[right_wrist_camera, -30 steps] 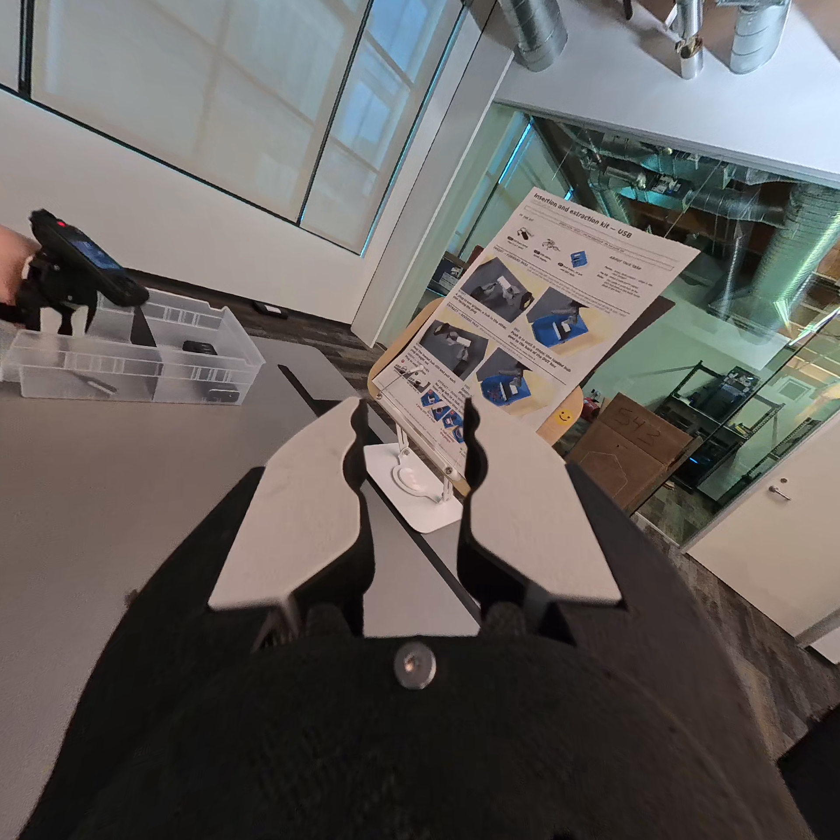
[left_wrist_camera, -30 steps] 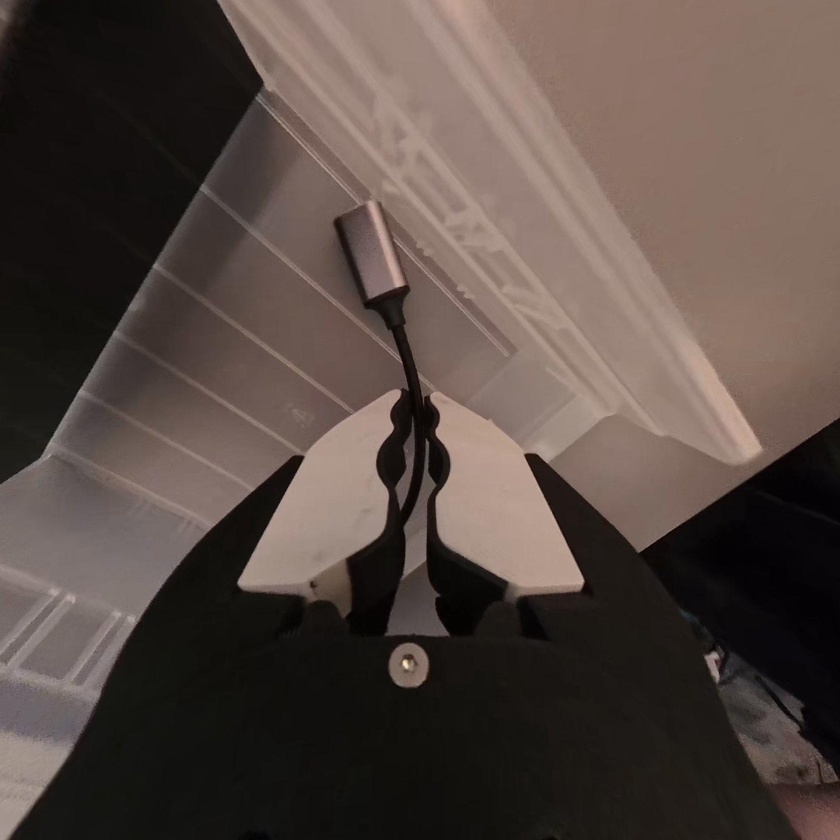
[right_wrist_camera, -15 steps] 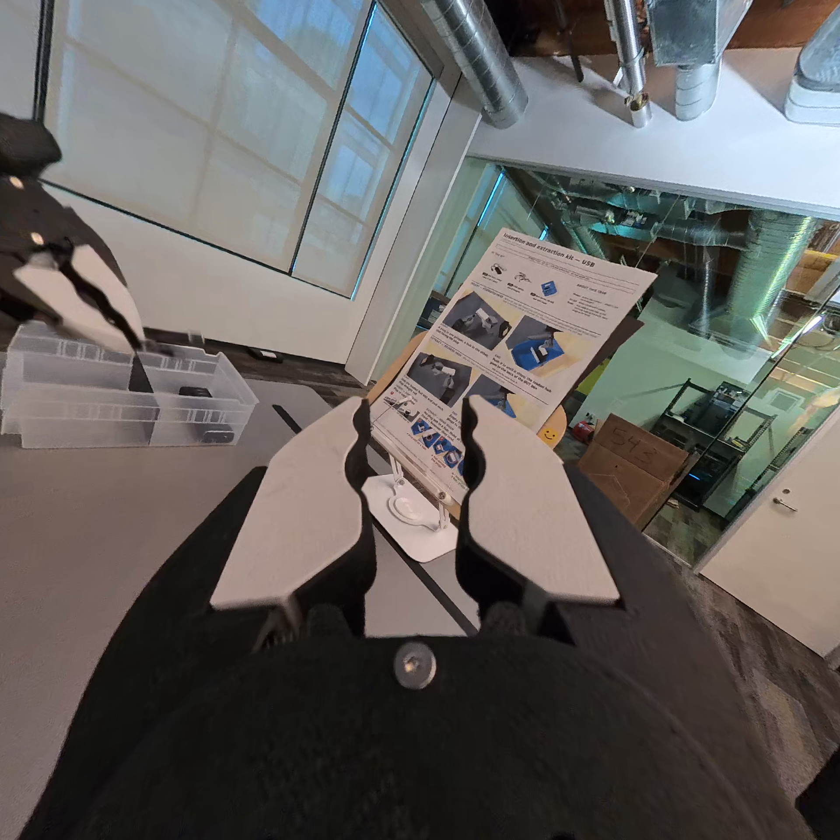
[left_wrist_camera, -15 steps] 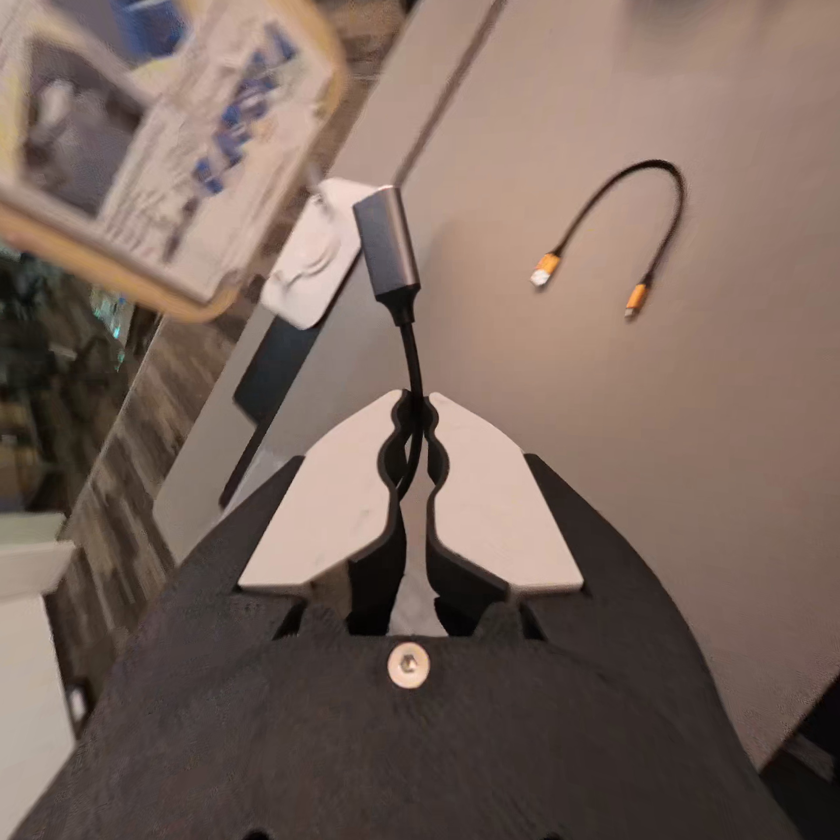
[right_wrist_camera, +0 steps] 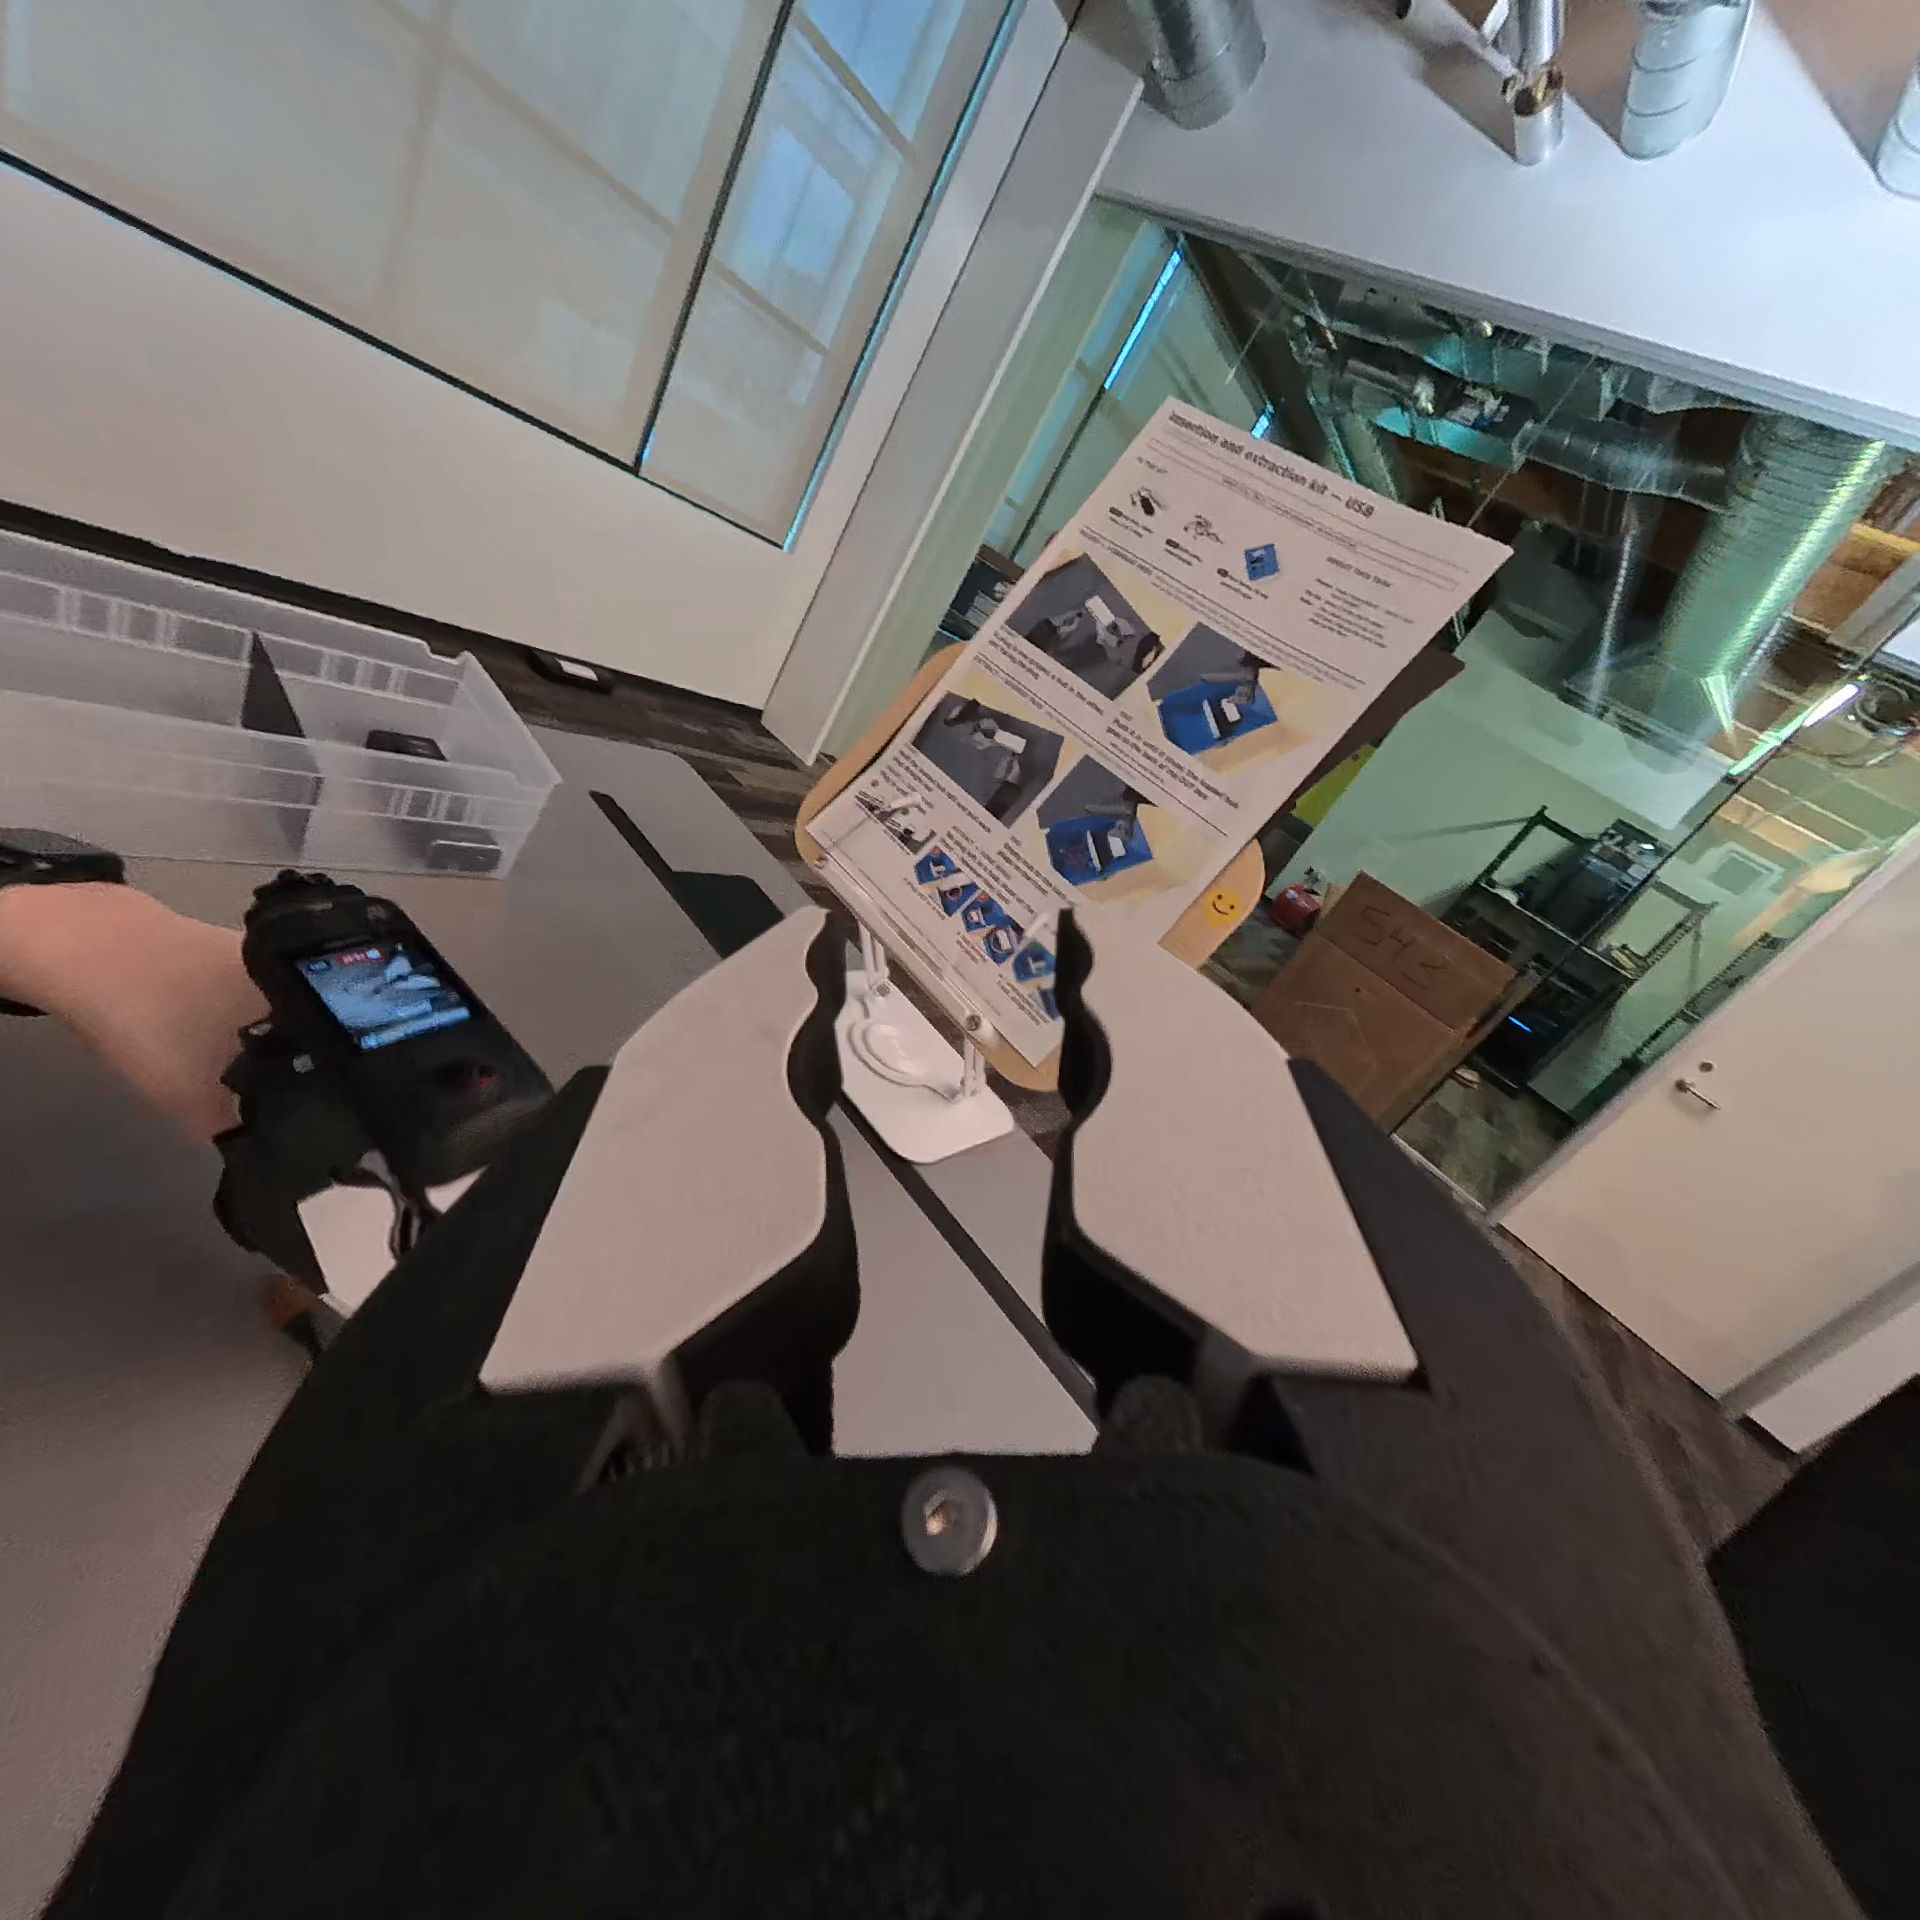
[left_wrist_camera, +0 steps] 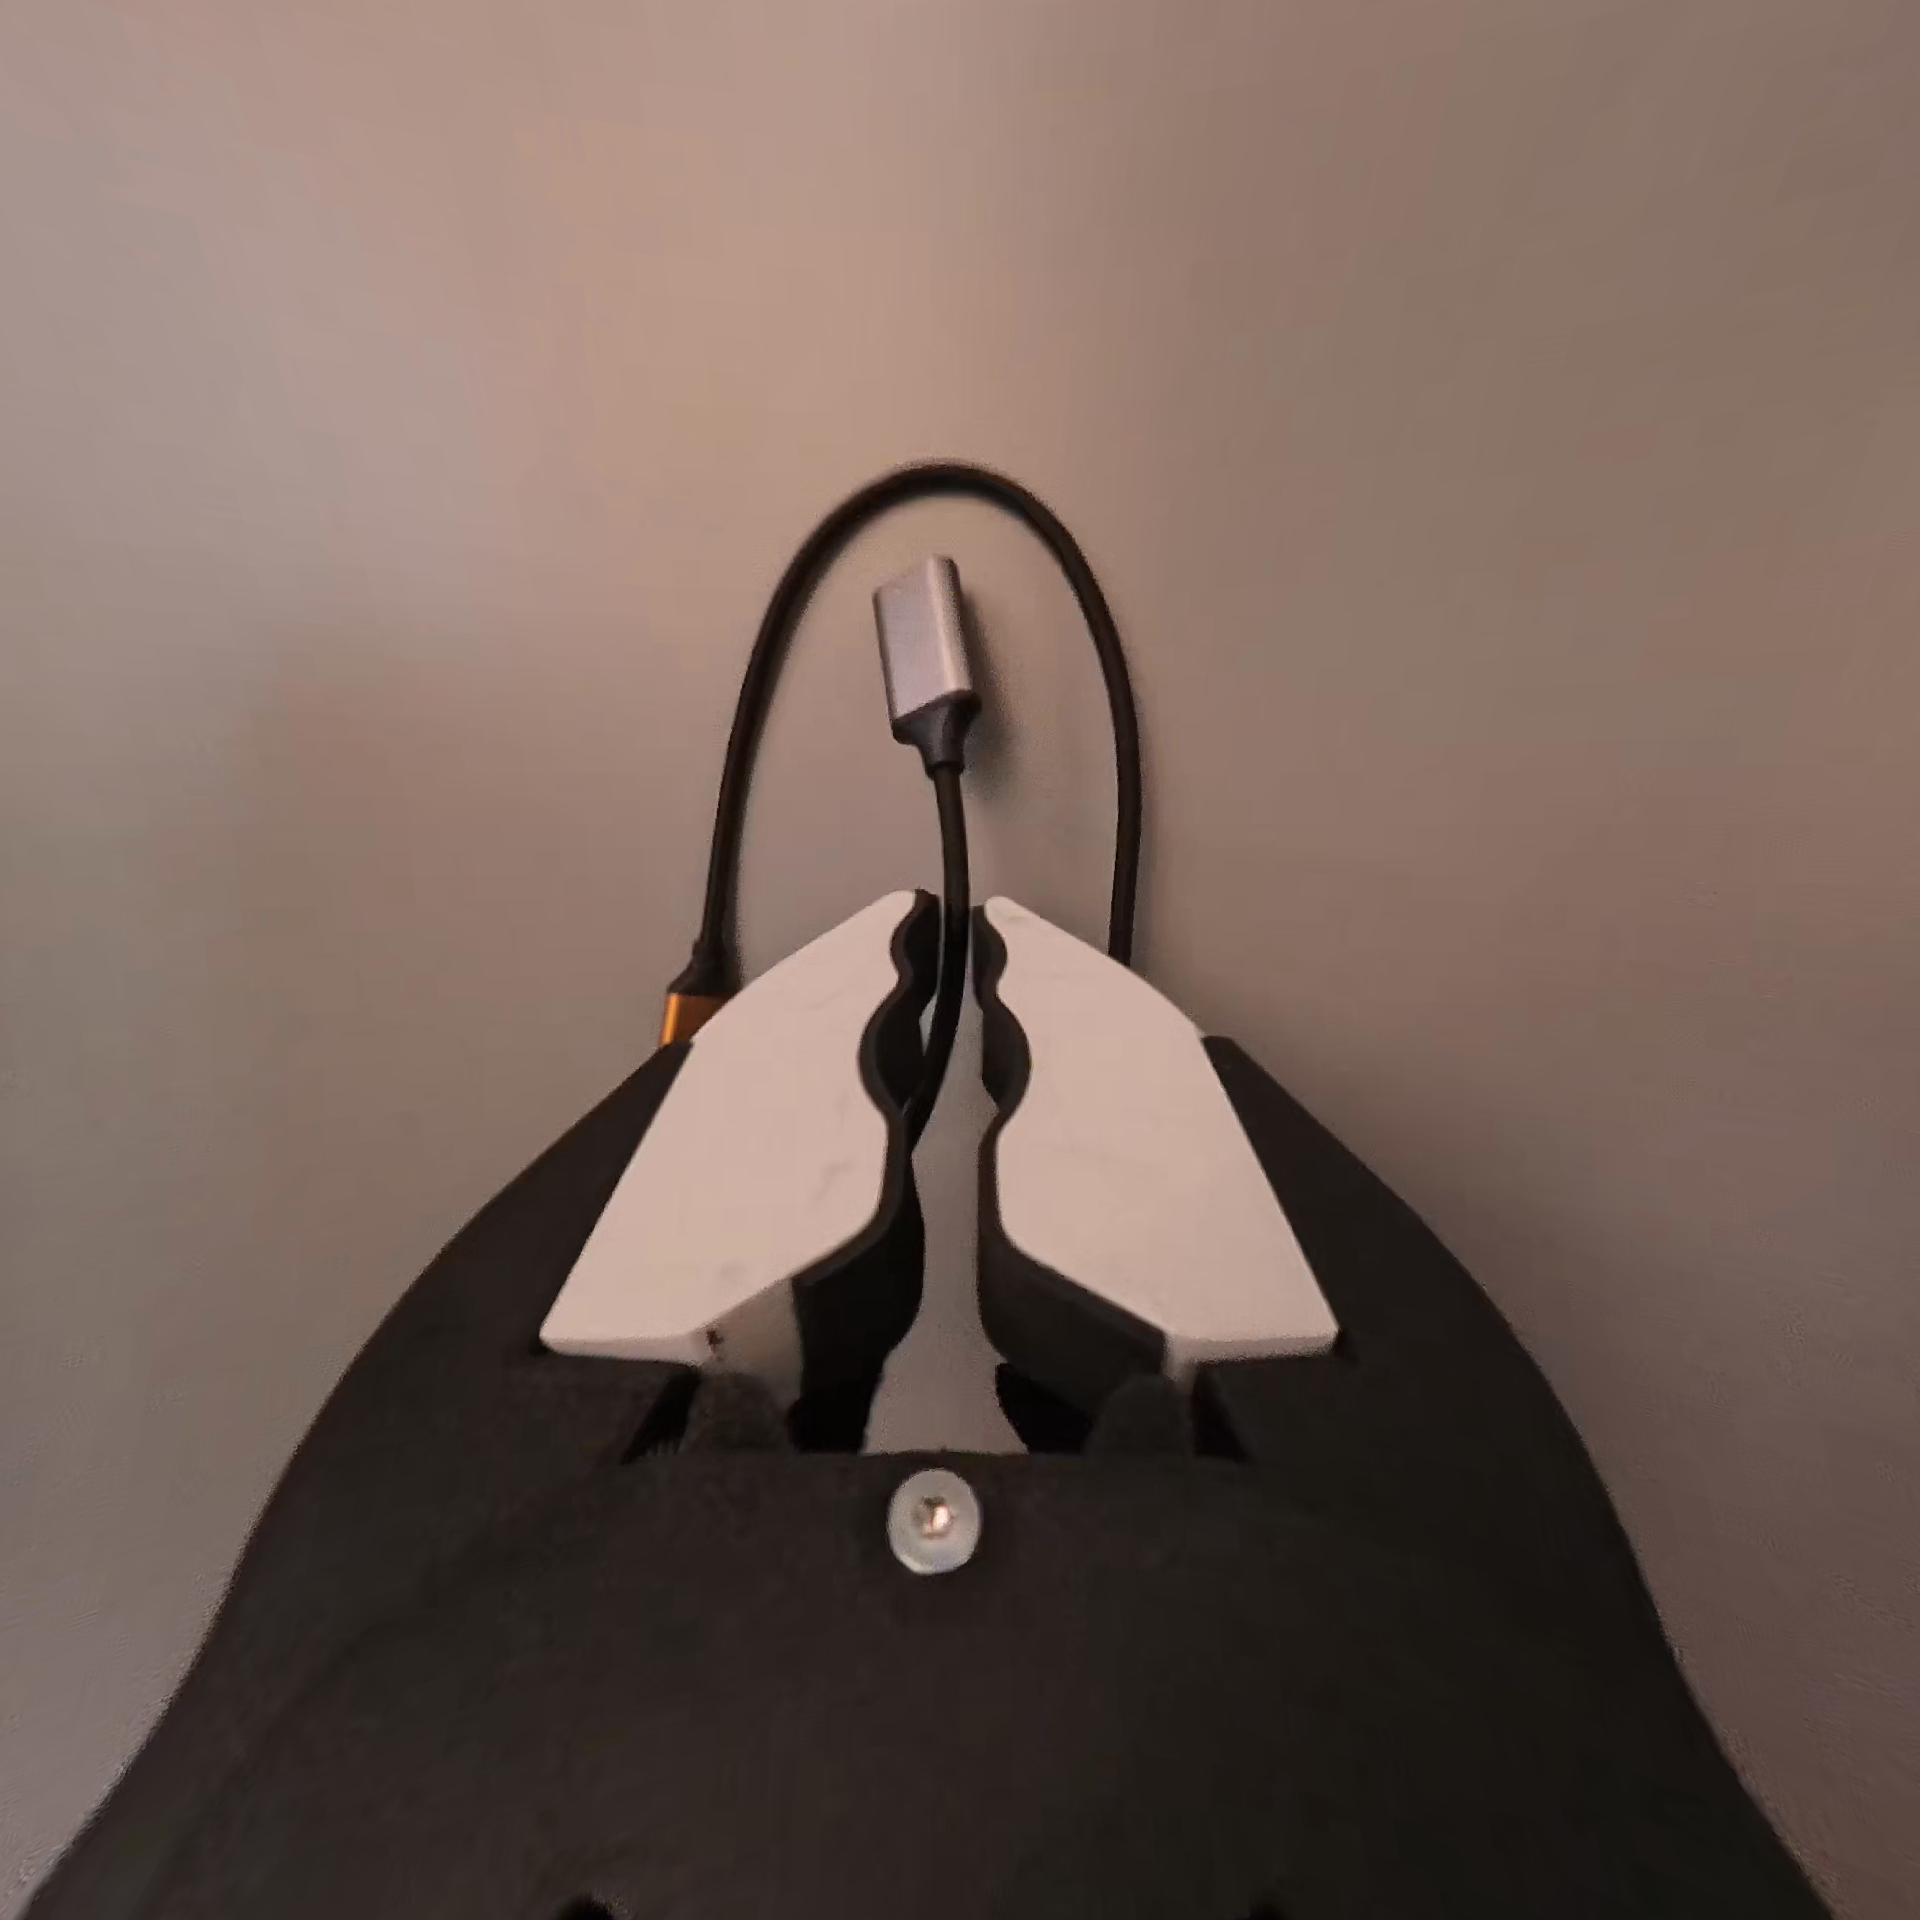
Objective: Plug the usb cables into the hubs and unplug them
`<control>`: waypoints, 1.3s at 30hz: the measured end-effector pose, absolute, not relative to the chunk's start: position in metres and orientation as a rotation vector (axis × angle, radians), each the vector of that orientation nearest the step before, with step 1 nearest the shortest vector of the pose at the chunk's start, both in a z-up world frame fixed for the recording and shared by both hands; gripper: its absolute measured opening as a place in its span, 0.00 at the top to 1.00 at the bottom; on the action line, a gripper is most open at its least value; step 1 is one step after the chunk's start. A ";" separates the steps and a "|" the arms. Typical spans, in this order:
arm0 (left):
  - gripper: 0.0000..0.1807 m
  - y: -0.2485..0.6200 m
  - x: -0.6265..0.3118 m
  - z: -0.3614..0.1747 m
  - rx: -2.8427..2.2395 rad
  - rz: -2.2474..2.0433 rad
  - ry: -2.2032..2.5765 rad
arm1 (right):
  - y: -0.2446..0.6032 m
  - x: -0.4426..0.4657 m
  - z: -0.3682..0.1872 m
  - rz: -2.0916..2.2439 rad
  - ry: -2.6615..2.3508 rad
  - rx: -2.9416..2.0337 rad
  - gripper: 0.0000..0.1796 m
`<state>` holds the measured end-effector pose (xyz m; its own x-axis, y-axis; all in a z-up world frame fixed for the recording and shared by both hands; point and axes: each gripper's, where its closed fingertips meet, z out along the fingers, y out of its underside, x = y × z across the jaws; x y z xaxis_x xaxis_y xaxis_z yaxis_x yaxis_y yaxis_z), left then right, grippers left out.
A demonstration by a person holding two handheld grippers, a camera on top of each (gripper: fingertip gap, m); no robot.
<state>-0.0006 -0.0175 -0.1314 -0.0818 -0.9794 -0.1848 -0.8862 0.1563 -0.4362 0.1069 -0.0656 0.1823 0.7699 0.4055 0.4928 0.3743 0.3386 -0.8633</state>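
Two grippers: left gripper (left_wrist_camera: 951, 909) clamped on grey-ended adapter cable (left_wrist_camera: 951, 842) above looped cable (left_wrist_camera: 930, 488); right gripper (right_wrist_camera: 940, 935) jaws apart

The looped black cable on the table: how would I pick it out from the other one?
Start at the grey table. Just beyond the white fingers of the left hand-held gripper lies a thin black cable bent in an arch. Its end is orange, unlike the clamped black cable with the grey metal plug.
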 end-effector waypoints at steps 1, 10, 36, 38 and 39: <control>0.93 -0.019 0.002 -0.127 -1.792 -0.383 1.969 | -0.064 0.109 0.182 0.016 -0.739 -1.263 0.78; 0.85 0.063 -0.152 0.021 -1.649 -0.401 1.328 | -0.064 0.113 0.187 0.007 -0.727 -1.243 0.79; 0.67 0.227 -0.393 -0.137 -1.953 -0.005 2.008 | 0.018 0.083 0.117 -0.245 -0.940 -1.507 0.78; 0.69 0.222 -0.395 -0.134 -1.989 -0.051 2.017 | 0.022 0.088 0.108 -0.300 -0.960 -1.545 0.78; 0.70 0.217 -0.396 -0.133 -2.011 -0.089 2.032 | 0.023 0.090 0.105 -0.322 -0.965 -1.562 0.78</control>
